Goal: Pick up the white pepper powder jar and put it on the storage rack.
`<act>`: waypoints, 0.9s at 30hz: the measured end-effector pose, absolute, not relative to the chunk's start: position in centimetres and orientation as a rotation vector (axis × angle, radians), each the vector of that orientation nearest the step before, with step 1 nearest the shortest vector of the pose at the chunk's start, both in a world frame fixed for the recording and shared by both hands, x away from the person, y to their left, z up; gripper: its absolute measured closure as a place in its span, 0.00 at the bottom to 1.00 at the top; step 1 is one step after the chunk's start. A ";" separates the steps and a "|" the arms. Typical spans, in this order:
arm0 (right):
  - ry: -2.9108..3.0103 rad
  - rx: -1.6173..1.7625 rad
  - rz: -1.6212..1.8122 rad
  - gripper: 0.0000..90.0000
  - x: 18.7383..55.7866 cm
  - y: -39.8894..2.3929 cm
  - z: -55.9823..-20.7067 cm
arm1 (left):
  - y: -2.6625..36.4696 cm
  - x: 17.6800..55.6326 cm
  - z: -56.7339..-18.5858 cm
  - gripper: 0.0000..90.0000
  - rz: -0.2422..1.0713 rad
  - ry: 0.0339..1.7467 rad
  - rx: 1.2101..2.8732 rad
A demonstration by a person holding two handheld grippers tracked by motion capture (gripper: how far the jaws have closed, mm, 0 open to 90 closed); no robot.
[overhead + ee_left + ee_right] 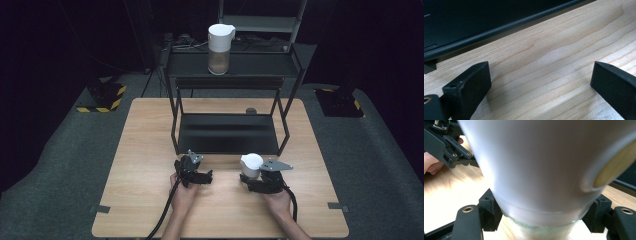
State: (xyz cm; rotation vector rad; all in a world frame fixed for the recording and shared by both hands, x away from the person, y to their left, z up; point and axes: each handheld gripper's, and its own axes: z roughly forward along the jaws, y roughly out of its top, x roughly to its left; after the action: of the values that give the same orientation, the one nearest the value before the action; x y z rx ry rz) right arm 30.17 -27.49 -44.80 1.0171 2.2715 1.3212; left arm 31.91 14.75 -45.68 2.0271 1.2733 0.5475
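Observation:
A small glass jar with a white cone-shaped top (251, 164) stands on the wooden table (145, 150), right of centre near the front. My right gripper (251, 179) is shut on it. In the right gripper view the jar (544, 170) looms close, and both black fingers (487, 212) press on its glass base. My left gripper (204, 176) rests low over the table to the jar's left. Its jaws (540, 80) stand wide open over bare wood with nothing between them. The left gripper (449, 150) and its hand also appear at the top left of the right gripper view.
A black two-level metal rack (230, 132) stands on the table just beyond both grippers; its lower edge (486, 27) runs close ahead of the left jaws. A tall white-lidded pitcher (220, 47) sits on the rack's top shelf. A small dark round object (251, 110) lies behind the rack.

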 end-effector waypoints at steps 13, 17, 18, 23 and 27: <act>2.271 1.066 1.346 0.33 30.9 -28.4 -44.0 | 14.8 31.9 -45.7 0.03 0.548 1.273 2.028; 2.266 1.070 1.371 0.33 31.1 -28.8 -43.4 | 14.8 31.9 -45.7 0.03 0.547 1.273 2.028; 2.262 1.068 1.379 0.33 31.2 -28.9 -43.3 | 14.8 31.9 -45.7 0.03 0.547 1.273 2.028; 2.254 1.052 1.390 0.33 31.5 -29.3 -42.3 | 14.8 31.9 -45.7 0.03 0.547 1.273 2.028; 2.240 1.043 1.397 0.33 31.7 -29.6 -41.6 | 14.8 31.9 -45.7 0.03 0.548 1.273 2.028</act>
State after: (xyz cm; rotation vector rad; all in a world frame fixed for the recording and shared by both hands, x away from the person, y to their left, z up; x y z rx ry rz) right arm 31.68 -29.63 -41.56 1.0428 2.2400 1.3974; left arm 31.92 14.76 -45.67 2.0279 1.2727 0.5476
